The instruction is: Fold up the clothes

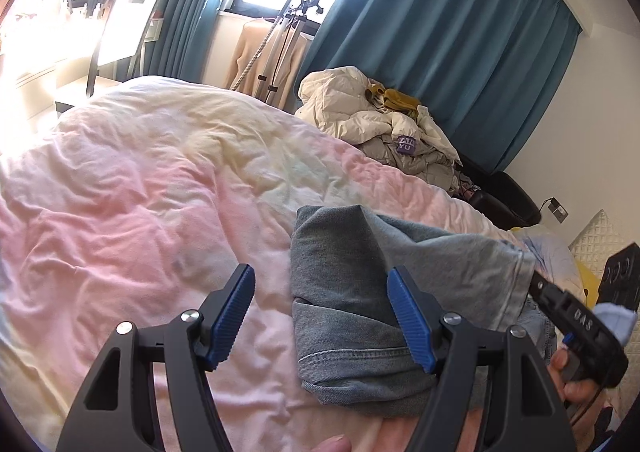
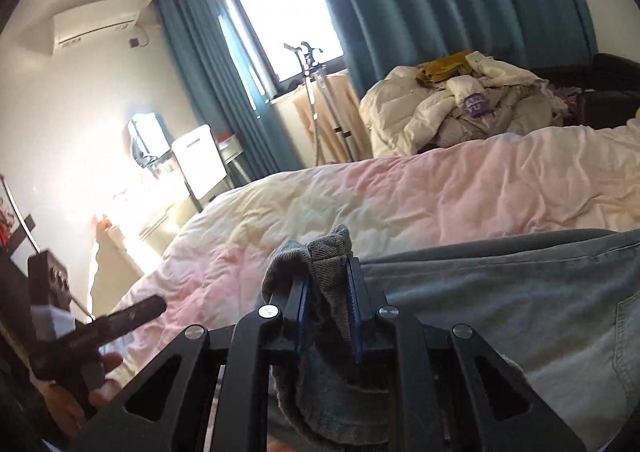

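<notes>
With the grey-blue denim jeans (image 1: 340, 292) partly doubled over on the pink-and-cream crumpled duvet (image 1: 140, 192), I log the fold as under way, not finished.

Right gripper (image 2: 328, 292): jaws clenched on a bunched hem of the jeans, cloth pinched between the blue pads and spilling down below them. The rest of the garment stretches away from my grip along the near edge of the bed, with a stitched seam showing at the far right of the right wrist view.

Left gripper (image 1: 320, 312): jaws released and standing wide, nothing between them. One blue pad sits over the folded stack, the other over bare duvet; I cannot tell whether either touches.

Done, by my reading: one end of the jeans lies as a thick, layered block near the bed's near edge. Left: the held hem must still be carried across and laid flat, then the stack squared and smoothed.

A heap of cream padded jackets (image 1: 372, 120) lies at the bed's far corner; whether it awaits folding I cannot tell.
</notes>
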A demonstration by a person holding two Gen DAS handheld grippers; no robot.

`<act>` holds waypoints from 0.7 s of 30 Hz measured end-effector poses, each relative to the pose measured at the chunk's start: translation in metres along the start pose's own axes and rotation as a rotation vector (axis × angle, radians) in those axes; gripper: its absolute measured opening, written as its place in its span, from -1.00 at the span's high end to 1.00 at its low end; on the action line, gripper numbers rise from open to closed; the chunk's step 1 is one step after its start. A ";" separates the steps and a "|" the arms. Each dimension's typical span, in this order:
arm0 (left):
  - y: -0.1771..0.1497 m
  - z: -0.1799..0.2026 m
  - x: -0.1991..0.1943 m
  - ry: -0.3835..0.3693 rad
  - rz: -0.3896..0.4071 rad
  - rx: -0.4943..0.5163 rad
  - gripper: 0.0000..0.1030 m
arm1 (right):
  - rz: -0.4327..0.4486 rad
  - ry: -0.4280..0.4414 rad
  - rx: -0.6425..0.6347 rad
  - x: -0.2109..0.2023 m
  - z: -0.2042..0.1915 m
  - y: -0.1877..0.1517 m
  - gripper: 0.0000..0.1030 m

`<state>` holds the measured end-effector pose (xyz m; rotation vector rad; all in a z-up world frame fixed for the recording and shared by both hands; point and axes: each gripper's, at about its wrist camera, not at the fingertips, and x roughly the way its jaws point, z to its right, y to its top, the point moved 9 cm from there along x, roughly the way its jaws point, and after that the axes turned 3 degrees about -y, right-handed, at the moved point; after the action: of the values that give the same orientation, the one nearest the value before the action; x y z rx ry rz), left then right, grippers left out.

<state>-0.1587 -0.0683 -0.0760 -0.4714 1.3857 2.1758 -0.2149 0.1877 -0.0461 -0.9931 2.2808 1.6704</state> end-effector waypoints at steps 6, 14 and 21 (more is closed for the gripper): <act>-0.010 0.014 0.016 0.020 -0.024 0.076 -0.37 | -0.085 -0.057 0.247 0.050 0.095 0.012 0.70; -0.032 0.052 0.043 -0.013 -0.076 0.216 -0.37 | -0.191 -0.121 0.388 0.091 0.168 -0.015 0.42; -0.049 0.074 0.060 -0.010 -0.103 0.318 -0.37 | -0.113 -0.138 0.571 0.054 0.212 -0.012 0.08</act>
<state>-0.1796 0.0298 -0.1128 -0.4009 1.6265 1.8300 -0.3042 0.3522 -0.1607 -0.8185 2.3443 0.9173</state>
